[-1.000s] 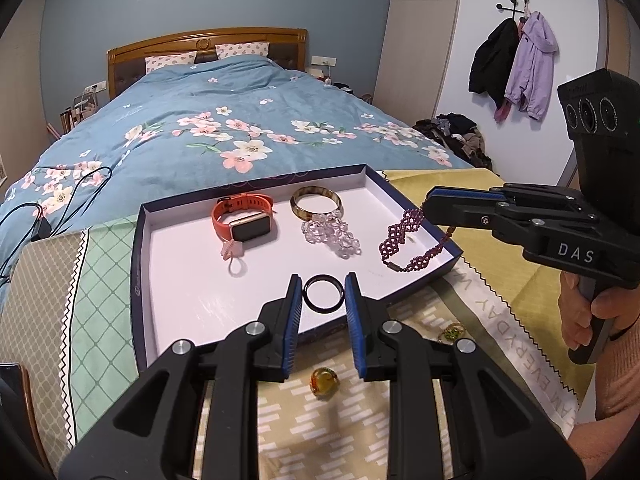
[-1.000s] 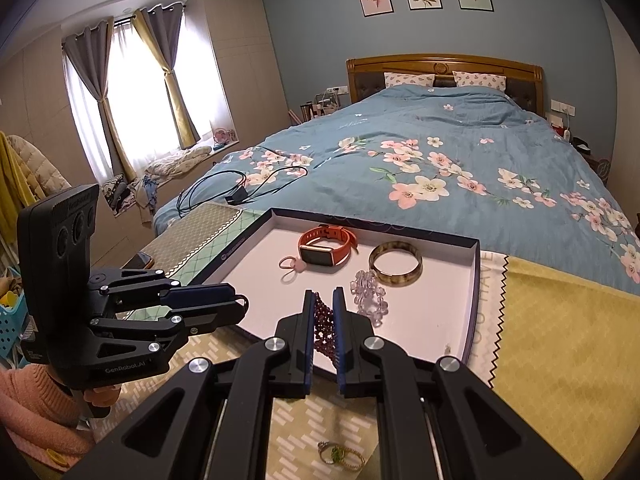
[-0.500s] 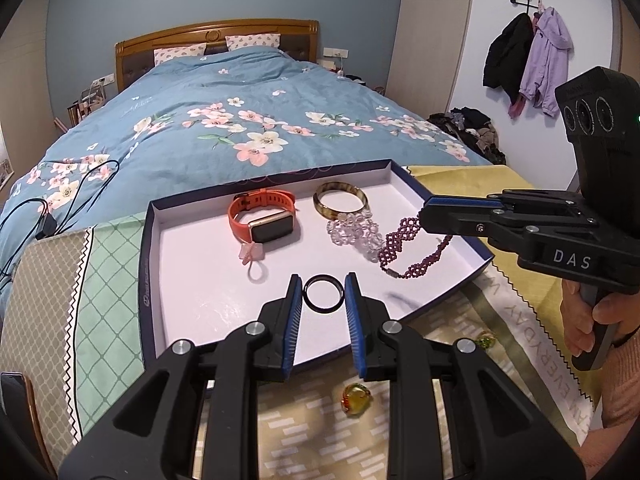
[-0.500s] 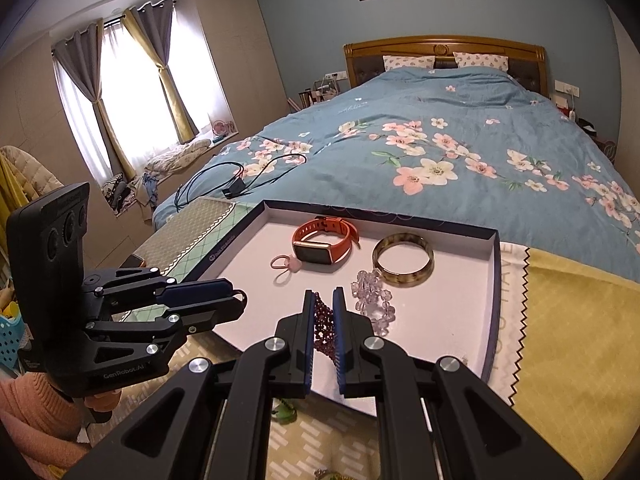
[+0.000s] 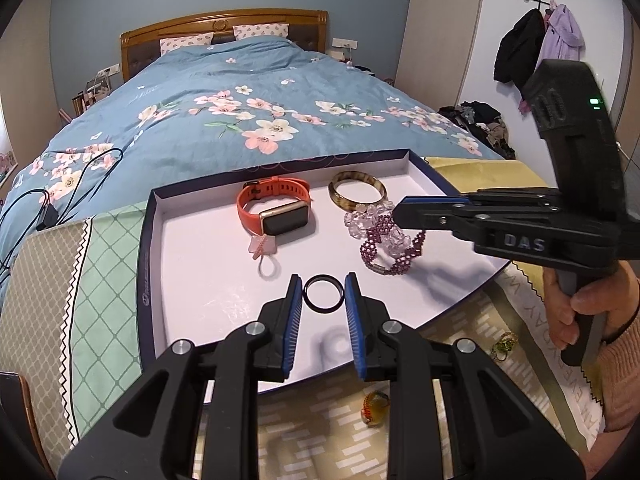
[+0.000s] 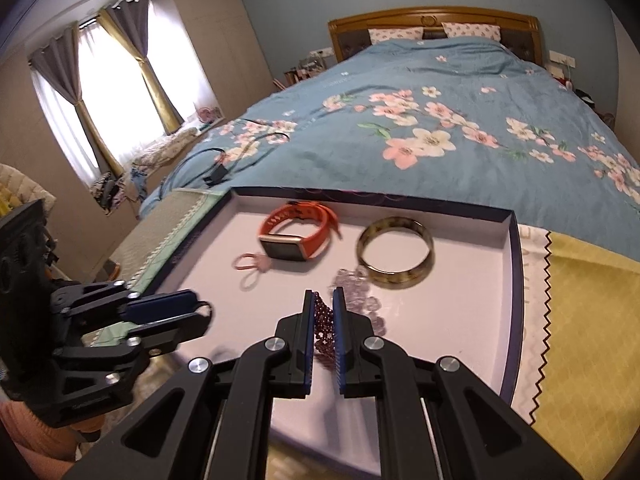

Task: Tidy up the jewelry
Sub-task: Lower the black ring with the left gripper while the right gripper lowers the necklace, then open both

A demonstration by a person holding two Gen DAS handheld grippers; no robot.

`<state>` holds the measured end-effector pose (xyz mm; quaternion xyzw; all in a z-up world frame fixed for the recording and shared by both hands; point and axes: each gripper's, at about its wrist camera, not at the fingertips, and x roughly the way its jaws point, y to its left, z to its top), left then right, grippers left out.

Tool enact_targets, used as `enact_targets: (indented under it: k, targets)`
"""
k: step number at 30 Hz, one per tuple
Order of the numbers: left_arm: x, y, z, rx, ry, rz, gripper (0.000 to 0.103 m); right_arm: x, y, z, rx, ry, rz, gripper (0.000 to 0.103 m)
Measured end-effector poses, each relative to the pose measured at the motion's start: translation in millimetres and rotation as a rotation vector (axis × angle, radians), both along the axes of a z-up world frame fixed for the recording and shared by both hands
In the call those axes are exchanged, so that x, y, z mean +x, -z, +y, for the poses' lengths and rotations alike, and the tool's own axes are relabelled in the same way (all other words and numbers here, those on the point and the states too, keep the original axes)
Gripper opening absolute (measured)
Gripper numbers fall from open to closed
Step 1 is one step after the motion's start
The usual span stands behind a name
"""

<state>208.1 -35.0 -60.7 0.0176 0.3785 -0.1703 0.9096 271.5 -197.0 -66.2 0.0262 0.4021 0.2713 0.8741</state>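
Observation:
My left gripper (image 5: 323,294) is shut on a black ring (image 5: 323,294) and holds it just above the front of the white tray (image 5: 192,280). My right gripper (image 6: 323,300) is shut on a purple beaded bracelet (image 6: 322,326) and holds it over the tray; the bracelet (image 5: 390,252) hangs down onto the clear crystal bracelet (image 5: 370,218). An orange smartwatch (image 5: 276,210), a pink hair tie (image 5: 264,254) and a tortoiseshell bangle (image 5: 357,192) lie in the tray.
An amber ring (image 5: 376,402) and a green ring (image 5: 505,344) lie on the patterned cloth in front of the tray. The tray has a dark raised rim (image 6: 516,280). The bed with the blue floral cover (image 5: 240,120) is behind.
Both grippers moved forward over the tray. The right gripper carried the purple bracelet left and down until it drapes over the crystal bracelet. The left still holds the black ring.

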Motion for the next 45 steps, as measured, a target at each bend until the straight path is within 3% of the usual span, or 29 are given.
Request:
enact_targets:
  k: [9, 31, 45]
  targets:
    - [9.5, 4.5, 0.0, 0.006, -0.004, 0.014, 0.022, 16.5, 12.8, -13.2, -0.006, 0.068, 0.032, 0.007]
    - [50.4, 27.7, 2.6, 0.017, -0.045, 0.094, 0.022, 18.4, 12.3, -16.1, 0.012, 0.077, 0.041, 0.007]
    - [62.8, 33.7, -0.1, 0.022, -0.06, 0.099, 0.023, 20.7, 17.8, -19.4, 0.019, 0.096, 0.064, 0.012]
